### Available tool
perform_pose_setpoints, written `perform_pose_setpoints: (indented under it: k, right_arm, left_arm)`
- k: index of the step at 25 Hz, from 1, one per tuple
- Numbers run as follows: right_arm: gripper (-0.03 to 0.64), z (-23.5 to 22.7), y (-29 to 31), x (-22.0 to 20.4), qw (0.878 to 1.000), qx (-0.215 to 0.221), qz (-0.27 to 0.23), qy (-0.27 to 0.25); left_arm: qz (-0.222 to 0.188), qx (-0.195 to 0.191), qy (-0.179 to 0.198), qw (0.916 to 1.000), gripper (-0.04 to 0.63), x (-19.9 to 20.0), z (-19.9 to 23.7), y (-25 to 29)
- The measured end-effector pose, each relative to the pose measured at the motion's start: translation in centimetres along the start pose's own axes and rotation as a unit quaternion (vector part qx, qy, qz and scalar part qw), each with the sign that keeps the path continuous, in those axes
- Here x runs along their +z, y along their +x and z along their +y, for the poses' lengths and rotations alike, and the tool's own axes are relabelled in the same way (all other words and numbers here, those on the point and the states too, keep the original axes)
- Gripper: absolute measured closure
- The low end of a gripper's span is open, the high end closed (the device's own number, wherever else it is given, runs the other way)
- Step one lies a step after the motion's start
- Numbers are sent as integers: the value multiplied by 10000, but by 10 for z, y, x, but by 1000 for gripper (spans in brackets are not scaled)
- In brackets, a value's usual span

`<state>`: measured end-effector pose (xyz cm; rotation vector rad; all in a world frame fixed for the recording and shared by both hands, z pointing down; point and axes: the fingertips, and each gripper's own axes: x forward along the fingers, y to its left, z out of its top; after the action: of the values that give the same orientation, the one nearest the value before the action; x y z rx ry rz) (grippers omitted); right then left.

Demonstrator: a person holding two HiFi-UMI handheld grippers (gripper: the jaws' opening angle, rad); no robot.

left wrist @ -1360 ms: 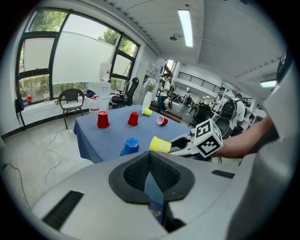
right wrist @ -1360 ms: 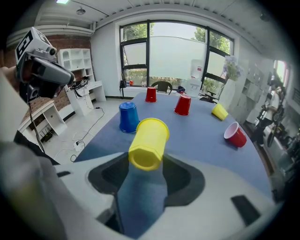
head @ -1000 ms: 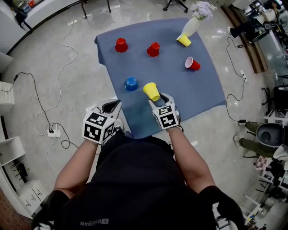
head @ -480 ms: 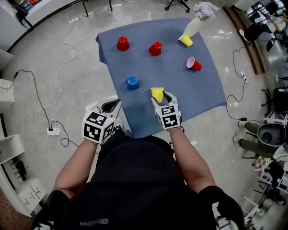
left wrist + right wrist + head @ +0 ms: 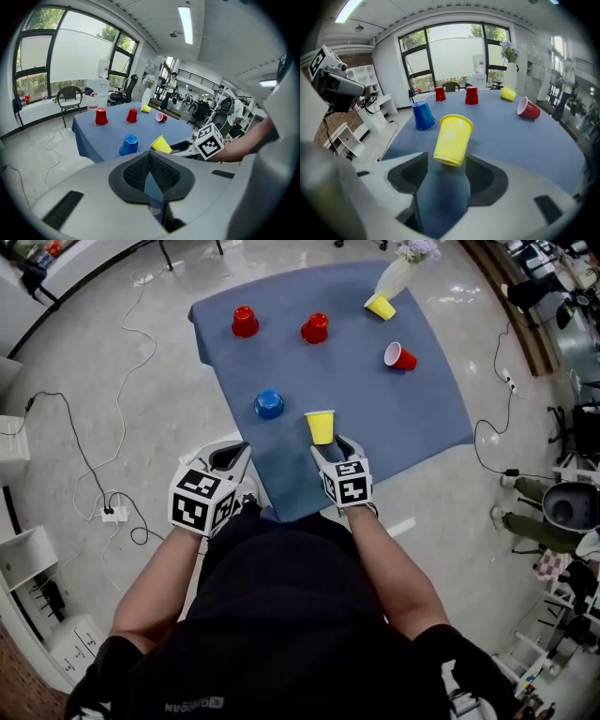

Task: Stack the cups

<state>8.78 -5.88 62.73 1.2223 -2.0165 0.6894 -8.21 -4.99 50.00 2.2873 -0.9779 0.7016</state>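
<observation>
Far left first: the left gripper point(image 5: 150, 164) is seen clenched, jaws pressed together with nothing between them, parked off the near corner of the blue cloth point(image 5: 412, 418).

Ahead of it and slightly to its right, the blue cup point(image 5: 269, 404) is found upside down on the cloth. Well beyond, two red cups point(image 5: 244, 322) point(image 5: 315, 328) are also stood mouth-down.

Next, the right gripper point(image 5: 334, 448): the held yellow cup point(image 5: 452, 138) is grasped by its narrow base, its mouth turned away from the jaws. The blue cup is placed just ahead and to this gripper's left.

Further ahead and to the right, a tipped red cup point(image 5: 400, 357) is lying on its side, and the far yellow cup point(image 5: 381, 307) is tipped beside the vase point(image 5: 394, 279).

Trouble is easily imagined here. Only the very base is pinched, so the thin cup could be swung or slipped loose by a quick wrist roll. If it is squeezed harder, the wall may be buckled. The blue cup sits mouth-down, so the yellow one would have to be inverted cleanly. If it is brought in crooked, the blue cup could be shoved along the cloth or knocked over.
</observation>
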Motion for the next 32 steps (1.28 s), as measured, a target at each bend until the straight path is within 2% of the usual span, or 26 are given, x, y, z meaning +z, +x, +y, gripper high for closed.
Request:
perform_pose_setpoints:
  k: [7, 14, 22, 32]
  right_arm:
    - [378, -4, 15, -7, 9988, -277, 88, 384]
    - [377, -7, 19, 3, 9965, -500, -153, 652]
    - [379, -3, 26, -1, 9953, -410, -18, 873]
    - [396, -7, 25, 14, 9986, -388, -126, 343]
  left_arm:
    - [129, 42, 73, 9999, 592, -4, 5, -6]
    - [217, 91, 133, 9996, 592, -10, 15, -13]
    - [207, -6, 176, 9996, 592, -7, 13, -12]
    - [199, 35, 109, 9997, 592, -7, 17, -9]
